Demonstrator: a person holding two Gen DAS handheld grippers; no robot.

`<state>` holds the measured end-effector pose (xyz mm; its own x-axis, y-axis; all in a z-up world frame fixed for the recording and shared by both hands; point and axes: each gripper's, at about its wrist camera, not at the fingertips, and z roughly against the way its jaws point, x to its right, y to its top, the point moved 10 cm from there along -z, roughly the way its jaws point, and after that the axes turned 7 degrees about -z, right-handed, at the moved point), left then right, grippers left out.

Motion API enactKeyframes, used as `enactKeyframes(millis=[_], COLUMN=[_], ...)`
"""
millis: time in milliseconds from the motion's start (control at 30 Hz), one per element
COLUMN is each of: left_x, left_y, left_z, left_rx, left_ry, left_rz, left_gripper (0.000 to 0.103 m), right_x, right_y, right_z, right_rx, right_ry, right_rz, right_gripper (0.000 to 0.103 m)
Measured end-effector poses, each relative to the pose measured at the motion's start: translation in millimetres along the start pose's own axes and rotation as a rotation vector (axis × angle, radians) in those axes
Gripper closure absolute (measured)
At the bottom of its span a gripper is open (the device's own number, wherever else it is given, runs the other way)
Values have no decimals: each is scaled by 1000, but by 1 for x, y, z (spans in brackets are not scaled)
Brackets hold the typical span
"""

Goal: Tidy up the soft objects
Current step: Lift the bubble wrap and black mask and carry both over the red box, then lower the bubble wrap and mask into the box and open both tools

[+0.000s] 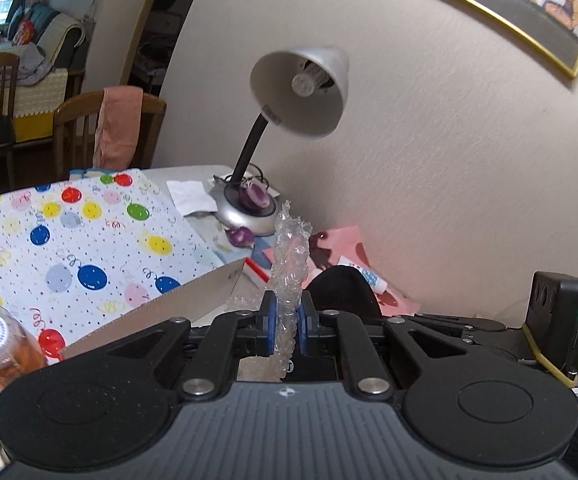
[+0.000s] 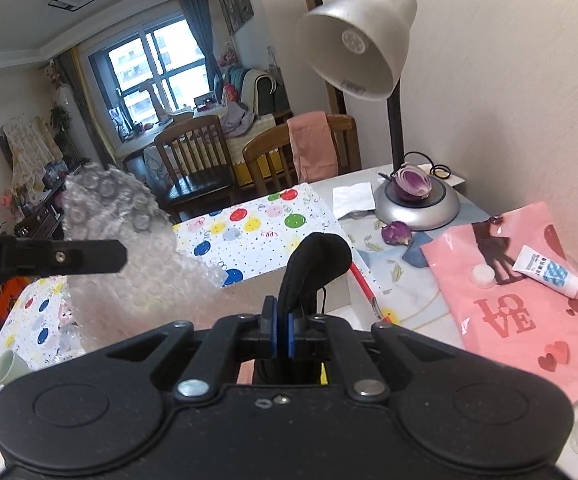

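Observation:
My left gripper [image 1: 285,316] is shut on a scrunched sheet of clear bubble wrap [image 1: 289,264] that stands up between the blue pads. The same bubble wrap [image 2: 129,248] shows at the left of the right wrist view, held up above a cardboard box flap [image 1: 177,304]. My right gripper [image 2: 281,328] is shut on a black cloth face mask [image 2: 313,268] that sticks up above the fingers; the mask also shows in the left wrist view [image 1: 341,292]. Both grippers hover over the table side by side.
A silver desk lamp [image 2: 373,44] stands at the back by the wall, with cut red onion on its base [image 2: 413,182]. A pink LOVE bag [image 2: 529,300] with a white tube [image 2: 545,272] lies right. A balloon-print cloth [image 1: 69,248] covers the left; a bottle [image 1: 1,344] stands near.

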<state>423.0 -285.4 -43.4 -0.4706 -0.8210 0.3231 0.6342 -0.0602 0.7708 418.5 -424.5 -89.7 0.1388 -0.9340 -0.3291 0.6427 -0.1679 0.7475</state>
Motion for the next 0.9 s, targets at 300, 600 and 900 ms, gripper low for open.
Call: enactKeyframes(millis=[300,600,900], left_x=[-29,-54,-64], left_y=[-27,-59,-85], left_z=[-39,-66,-78], left_rx=[-84,-192,-315], left_ry=[66,156,227], left_rz=[51,17,-12], left_gripper=[92,92,92], right_x=[15,33,51], right_y=[-11,-32,-54], right_z=[-37,-64,-78], right_rx=[-61,-124,-203], right_ry=[8,-10,-68], right_rz=[-22,-40,-19], right_gripper=[99,99,97])
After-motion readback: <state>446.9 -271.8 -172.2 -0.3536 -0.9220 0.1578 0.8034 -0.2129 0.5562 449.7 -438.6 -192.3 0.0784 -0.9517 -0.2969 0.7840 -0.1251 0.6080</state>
